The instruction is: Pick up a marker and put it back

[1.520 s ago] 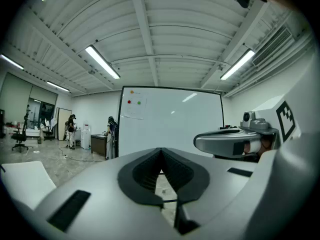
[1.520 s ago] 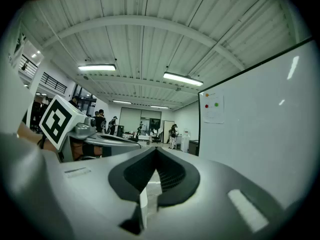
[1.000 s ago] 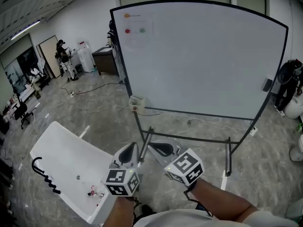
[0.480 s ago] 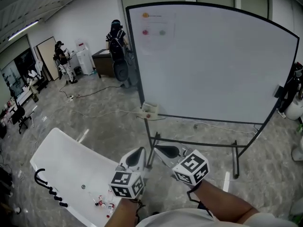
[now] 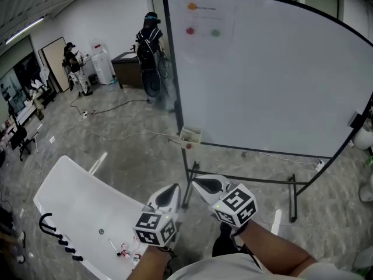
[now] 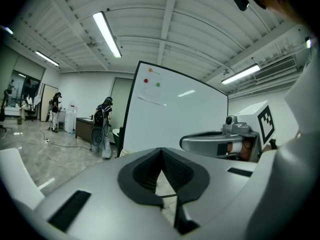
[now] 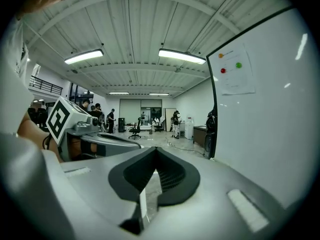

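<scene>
The left gripper (image 6: 161,153) and the right gripper (image 7: 155,151) each have their jaws pressed together on nothing, side by side in front of the whiteboard (image 5: 274,74). The whiteboard has loomed larger and nearer over the last second (an approach, I judge, with no pickup yet). No marker is plainly visible: the small tray (image 5: 190,136) at the whiteboard's lower left corner shows only a red speck, too small to tell.

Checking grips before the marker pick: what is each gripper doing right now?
Left gripper: closed, nothing between its jaws.
Right gripper: closed, nothing between its jaws.
</scene>
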Motion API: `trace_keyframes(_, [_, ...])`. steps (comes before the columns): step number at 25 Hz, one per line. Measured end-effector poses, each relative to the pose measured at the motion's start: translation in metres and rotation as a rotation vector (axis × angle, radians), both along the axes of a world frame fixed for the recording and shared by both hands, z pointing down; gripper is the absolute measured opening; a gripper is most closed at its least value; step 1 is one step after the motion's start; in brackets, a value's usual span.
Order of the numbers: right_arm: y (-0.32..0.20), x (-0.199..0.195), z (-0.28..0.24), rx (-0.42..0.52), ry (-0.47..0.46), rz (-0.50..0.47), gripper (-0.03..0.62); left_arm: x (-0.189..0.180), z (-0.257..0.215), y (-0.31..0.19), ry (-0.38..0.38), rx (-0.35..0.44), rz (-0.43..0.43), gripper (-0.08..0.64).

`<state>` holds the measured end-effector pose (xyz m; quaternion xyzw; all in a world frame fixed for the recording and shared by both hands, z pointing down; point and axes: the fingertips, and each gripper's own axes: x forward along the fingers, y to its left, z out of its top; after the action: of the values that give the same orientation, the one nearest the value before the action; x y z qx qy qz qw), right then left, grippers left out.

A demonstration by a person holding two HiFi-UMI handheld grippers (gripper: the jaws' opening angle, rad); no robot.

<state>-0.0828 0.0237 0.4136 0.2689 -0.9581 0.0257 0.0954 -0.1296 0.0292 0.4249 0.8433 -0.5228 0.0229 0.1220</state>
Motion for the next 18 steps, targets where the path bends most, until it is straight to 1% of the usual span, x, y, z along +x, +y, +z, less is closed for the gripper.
trace_keyframes(2, [-0.035,0.003,0.01,-0.002,0.014,-0.005,0.003,-0.001,0.005,-0.026,0.011,-0.009,-0.011,0.002])
trace_keyframes(6, [-0.121,0.012,0.034,-0.013,0.057,-0.027,0.003,-0.003,0.016,-0.089,-0.009,-0.016,-0.066,0.002])
trace_keyframes(8, [-0.165,0.014,0.042,-0.011,0.094,-0.05,0.003,-0.001,0.02,-0.122,-0.011,-0.024,-0.098,0.002])
trace_keyframes(11, [-0.226,0.011,0.056,-0.021,0.168,-0.1,0.003,0.004,0.027,-0.17,-0.002,-0.045,-0.139,0.002])
trace_keyframes(15, [-0.293,-0.003,0.087,-0.049,0.281,-0.168,0.012,0.0,0.041,-0.22,0.048,-0.083,-0.196,0.002])
trace_keyframes(18, [-0.333,-0.018,0.117,-0.074,0.374,-0.206,0.055,-0.011,0.054,-0.24,0.064,-0.112,-0.243,0.002])
